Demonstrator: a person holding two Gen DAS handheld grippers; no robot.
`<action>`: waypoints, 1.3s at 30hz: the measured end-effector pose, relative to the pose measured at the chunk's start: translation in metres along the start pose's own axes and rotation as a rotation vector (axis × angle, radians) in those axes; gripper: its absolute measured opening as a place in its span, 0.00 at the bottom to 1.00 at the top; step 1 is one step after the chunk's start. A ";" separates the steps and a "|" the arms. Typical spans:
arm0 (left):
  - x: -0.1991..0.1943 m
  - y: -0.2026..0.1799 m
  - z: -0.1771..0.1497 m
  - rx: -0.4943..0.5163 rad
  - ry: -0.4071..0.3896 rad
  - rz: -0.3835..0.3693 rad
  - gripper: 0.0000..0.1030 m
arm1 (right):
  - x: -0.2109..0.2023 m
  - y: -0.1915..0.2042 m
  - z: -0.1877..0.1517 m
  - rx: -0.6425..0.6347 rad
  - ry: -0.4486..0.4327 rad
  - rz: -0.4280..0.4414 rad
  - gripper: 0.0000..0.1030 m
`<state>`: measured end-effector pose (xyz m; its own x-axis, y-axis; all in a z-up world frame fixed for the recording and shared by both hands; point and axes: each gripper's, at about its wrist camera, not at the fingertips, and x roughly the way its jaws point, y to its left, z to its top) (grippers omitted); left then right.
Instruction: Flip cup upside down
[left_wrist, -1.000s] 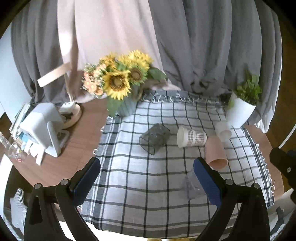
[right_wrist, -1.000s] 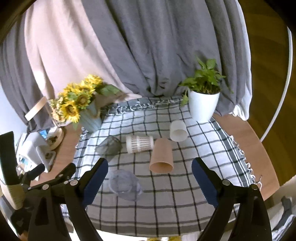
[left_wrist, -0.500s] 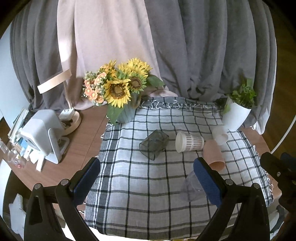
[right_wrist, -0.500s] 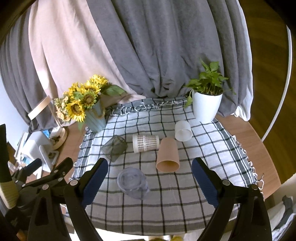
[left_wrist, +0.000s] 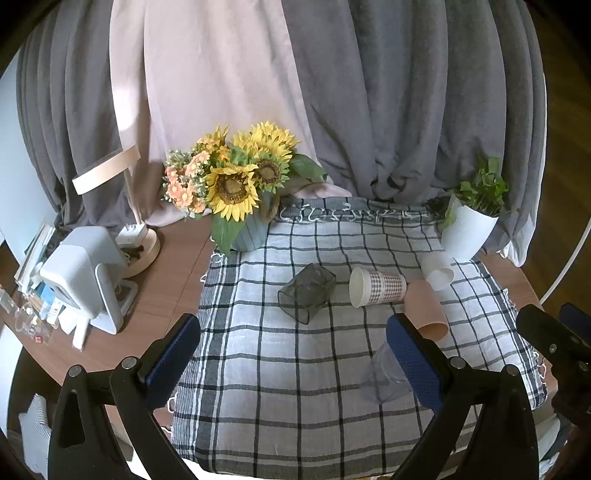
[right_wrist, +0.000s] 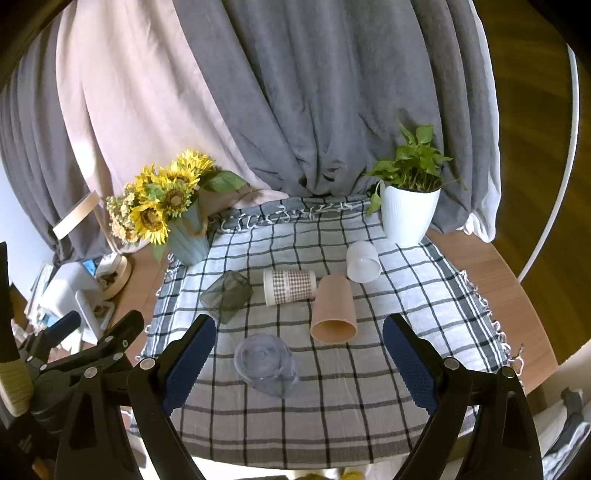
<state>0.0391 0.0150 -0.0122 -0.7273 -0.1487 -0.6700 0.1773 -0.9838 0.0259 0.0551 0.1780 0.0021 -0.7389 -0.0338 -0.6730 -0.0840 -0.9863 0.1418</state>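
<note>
Several cups lie on their sides on a checked cloth (right_wrist: 332, 406): a dark smoky cup (right_wrist: 227, 293) (left_wrist: 306, 291), a checked paper cup (right_wrist: 290, 286) (left_wrist: 376, 287), a tan cup (right_wrist: 334, 308) (left_wrist: 426, 310), a white cup (right_wrist: 362, 261) (left_wrist: 437, 270) and a clear cup (right_wrist: 266, 363) (left_wrist: 382, 376). My left gripper (left_wrist: 293, 354) is open and empty, above the cloth's front. My right gripper (right_wrist: 297, 354) is open and empty; the clear cup lies between its fingers, farther off. The left gripper also shows at the left of the right wrist view (right_wrist: 88, 347).
A sunflower vase (left_wrist: 240, 206) stands at the cloth's back left and a white plant pot (right_wrist: 408, 212) at the back right. A lamp and white devices (left_wrist: 85, 273) crowd the wooden table on the left. Curtains hang behind.
Both grippers have pulled back and risen, so the table and cups look smaller and farther. The cups have not moved. Both grippers stay open.
</note>
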 end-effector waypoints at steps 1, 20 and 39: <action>0.000 0.000 0.000 0.001 0.000 0.000 1.00 | 0.000 0.000 0.000 0.000 0.000 -0.001 0.89; 0.006 0.005 0.003 0.006 0.002 0.004 1.00 | 0.006 0.006 0.002 -0.006 0.001 -0.004 0.89; 0.011 0.011 0.009 0.008 0.004 0.001 1.00 | 0.011 0.008 0.004 -0.009 0.004 -0.005 0.89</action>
<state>0.0267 0.0019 -0.0126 -0.7247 -0.1494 -0.6727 0.1728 -0.9844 0.0325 0.0433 0.1699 -0.0011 -0.7356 -0.0292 -0.6768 -0.0820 -0.9879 0.1317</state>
